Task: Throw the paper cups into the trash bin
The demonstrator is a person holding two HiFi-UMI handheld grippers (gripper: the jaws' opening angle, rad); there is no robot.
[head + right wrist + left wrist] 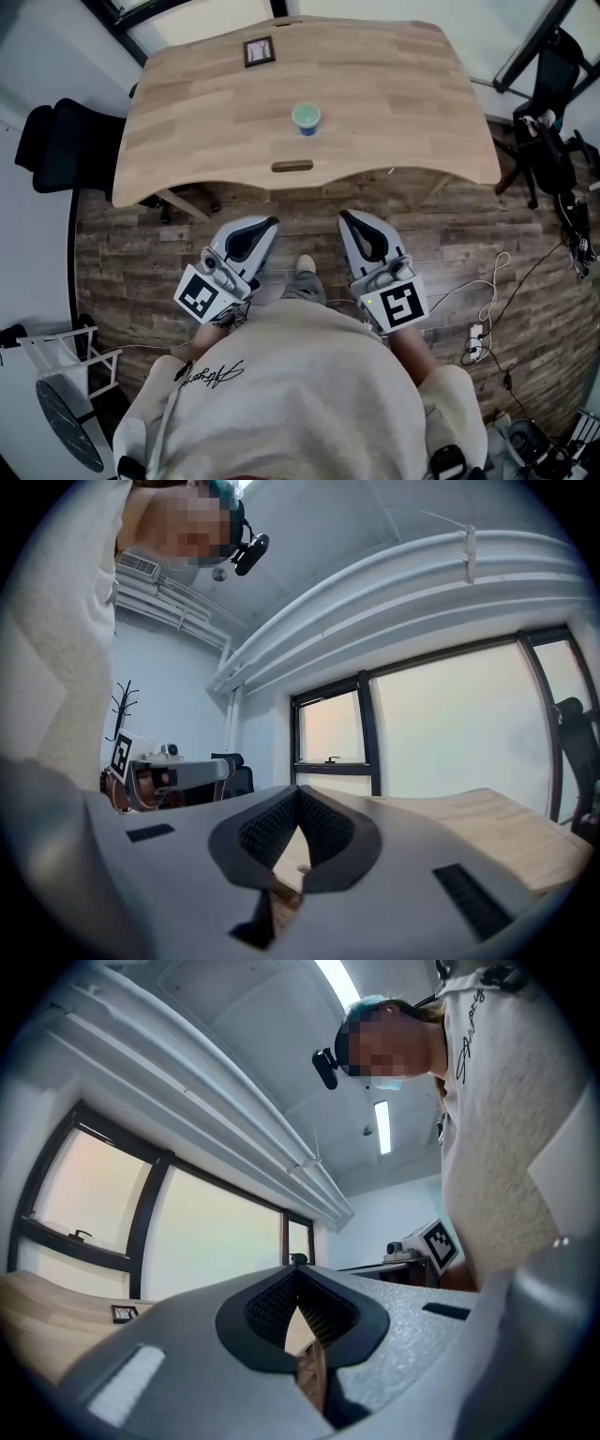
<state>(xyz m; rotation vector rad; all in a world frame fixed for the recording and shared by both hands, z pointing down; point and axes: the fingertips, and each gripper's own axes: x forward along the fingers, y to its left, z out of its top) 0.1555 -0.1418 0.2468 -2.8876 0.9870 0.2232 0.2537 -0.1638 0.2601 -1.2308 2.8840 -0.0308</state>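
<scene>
a: where is the paper cup found?

b: a single paper cup (pixel 306 118), green at the top and blue at the base, is seen upright on the wooden table (pixel 403 112). it is set near the middle, just behind a dark slot (pixel 292 167) cut by the front edge. a small framed square (pixel 259 51) is placed at the far edge, well apart from the cup.

a: and how are the tools held?

b: the left tool (pixel 266 225) and the right tool (pixel 348 218) are held side by side over the plank floor (pixel 141 244), short of the table's front edge and well apart from the cup. in each gripper view the jaws are closed tip to tip, and nothing is gripped between them.

a: what else is shown?

b: a black chair (pixel 56 141) is seen left of the table, and cables (pixel 487 309) are strewn on the floor at the right.
</scene>
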